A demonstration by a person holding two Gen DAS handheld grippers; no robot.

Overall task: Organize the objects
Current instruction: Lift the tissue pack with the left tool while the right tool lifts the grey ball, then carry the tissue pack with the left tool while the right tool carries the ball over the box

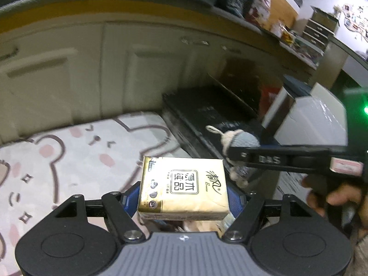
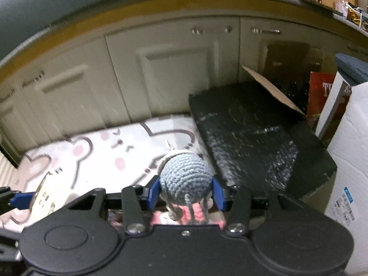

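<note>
My left gripper (image 1: 183,197) is shut on a gold tissue pack (image 1: 182,187) with black Chinese print, held above a pink bear-print mat (image 1: 76,161). My right gripper (image 2: 185,192) is shut on a crocheted doll (image 2: 185,179) with a grey-blue head and pink body, held above the same mat (image 2: 96,154). In the left wrist view the right gripper (image 1: 232,154) comes in from the right with the doll (image 1: 239,138) at its tip, over a black box. In the right wrist view a blue finger of the left gripper (image 2: 20,201) and the pack's edge (image 2: 42,197) show at the far left.
A black cardboard box (image 2: 250,135) with an open flap sits right of the mat. Cream cabinet doors (image 2: 174,73) stand behind. A white wrapped pack (image 2: 349,151) and books (image 2: 322,92) are at the right. Cluttered shelves (image 1: 287,34) are at the upper right.
</note>
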